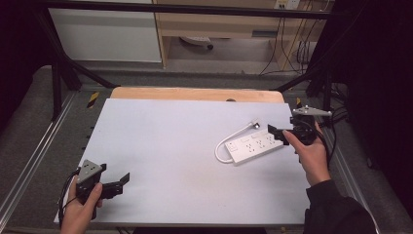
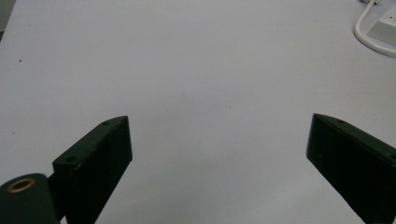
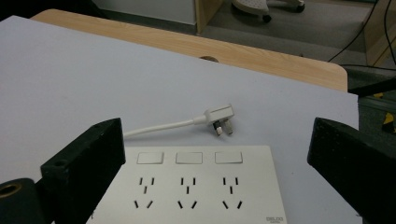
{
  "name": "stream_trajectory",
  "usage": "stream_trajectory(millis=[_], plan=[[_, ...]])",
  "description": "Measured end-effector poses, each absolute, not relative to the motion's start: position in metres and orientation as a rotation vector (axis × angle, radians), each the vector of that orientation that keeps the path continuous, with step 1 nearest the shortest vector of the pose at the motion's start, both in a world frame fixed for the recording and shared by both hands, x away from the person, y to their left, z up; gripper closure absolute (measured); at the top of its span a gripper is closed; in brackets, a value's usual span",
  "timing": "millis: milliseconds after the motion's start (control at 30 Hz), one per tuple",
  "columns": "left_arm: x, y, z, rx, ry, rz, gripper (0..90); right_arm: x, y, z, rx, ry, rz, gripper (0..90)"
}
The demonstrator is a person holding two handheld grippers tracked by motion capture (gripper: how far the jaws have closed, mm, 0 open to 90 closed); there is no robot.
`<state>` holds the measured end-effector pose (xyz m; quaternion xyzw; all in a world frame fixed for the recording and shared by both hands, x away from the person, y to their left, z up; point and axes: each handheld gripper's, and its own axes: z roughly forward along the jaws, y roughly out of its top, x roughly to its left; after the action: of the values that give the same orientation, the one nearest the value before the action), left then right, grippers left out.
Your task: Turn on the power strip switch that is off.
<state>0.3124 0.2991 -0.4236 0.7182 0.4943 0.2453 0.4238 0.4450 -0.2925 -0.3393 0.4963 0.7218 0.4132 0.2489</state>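
A white power strip [image 1: 255,143] lies on the right part of the pale table sheet [image 1: 180,146], its white cable [image 1: 223,146] looping round to a plug [image 1: 254,123] behind it. My right gripper [image 1: 273,132] hovers at the strip's right end, jaws wide apart with nothing between them. In the right gripper view the strip [image 3: 196,186] with its sockets and switches lies below the jaws, and the plug [image 3: 219,115] rests beyond it. My left gripper [image 1: 122,183] sits at the near left corner, open over bare sheet. The left gripper view catches the cable [image 2: 369,35] at the top right.
A wooden tabletop edge [image 1: 195,93] runs behind the sheet. Black frame bars [image 1: 63,63] stand at the left and right rear. Beyond is a floor with cables [image 1: 292,48] and a chair base [image 1: 195,41].
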Motion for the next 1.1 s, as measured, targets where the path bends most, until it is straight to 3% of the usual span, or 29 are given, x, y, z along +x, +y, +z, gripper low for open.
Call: stream_trajectory(millis=[367, 800, 1100], plan=[[0.312, 0.299, -0.424, 1.799, 1.236, 0.614, 6.8, 0.465, -0.293, -0.343, 1.383, 1.968, 1.109, 8.3], [0.313, 0.299, -0.424, 1.806, 1.234, 0.618, 6.8, 0.481, -0.297, -0.352, 1.451, 1.957, 1.063, 3.1], [0.313, 0.299, -0.425, 1.808, 1.236, 0.614, 6.8, 0.491, -0.297, -0.362, 1.482, 1.957, 1.052, 8.2]])
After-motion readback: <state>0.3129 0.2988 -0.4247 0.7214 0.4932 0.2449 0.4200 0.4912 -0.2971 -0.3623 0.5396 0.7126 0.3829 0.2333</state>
